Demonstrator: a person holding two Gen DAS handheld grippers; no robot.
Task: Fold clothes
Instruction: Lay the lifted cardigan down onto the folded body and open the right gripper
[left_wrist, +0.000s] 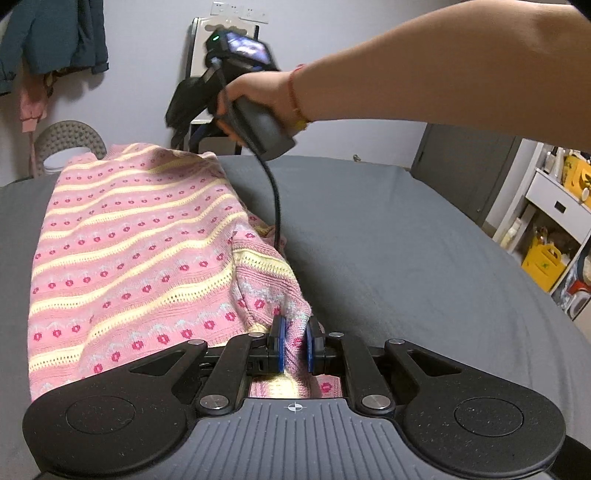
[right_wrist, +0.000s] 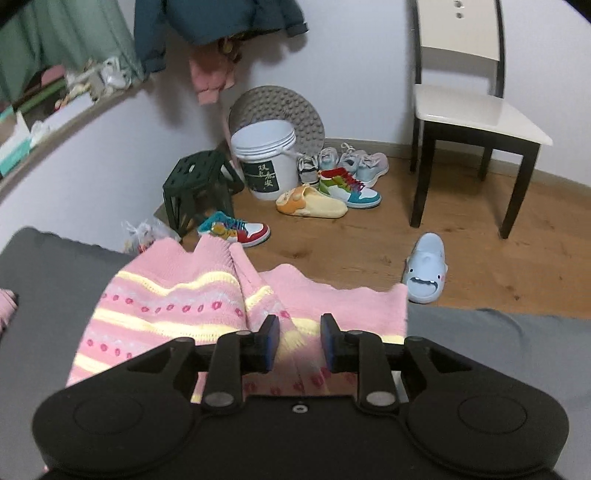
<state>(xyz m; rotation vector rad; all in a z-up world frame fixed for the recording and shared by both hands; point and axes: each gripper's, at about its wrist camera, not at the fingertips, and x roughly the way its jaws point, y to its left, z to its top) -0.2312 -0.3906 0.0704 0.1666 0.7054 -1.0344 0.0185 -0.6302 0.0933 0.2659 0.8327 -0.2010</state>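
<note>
Blue pads of the left claw (left_wrist: 295, 345) pinch a bunched fold of the pink sweater (left_wrist: 140, 251), clenched tight on it. Beyond, the sweater lies spread on the grey bed (left_wrist: 406, 258). Right claw (right_wrist: 298, 341) hangs released, pads apart, just over the sweater's scalloped hem, which reaches the bed's edge above a wooden floor (right_wrist: 332, 240) strewn with shoes (right_wrist: 347, 186).

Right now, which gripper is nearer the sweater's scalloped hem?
Right. The right gripper hangs open over the pink sweater just short of its scalloped hem. The left gripper is shut on a fold at the opposite end.
</note>
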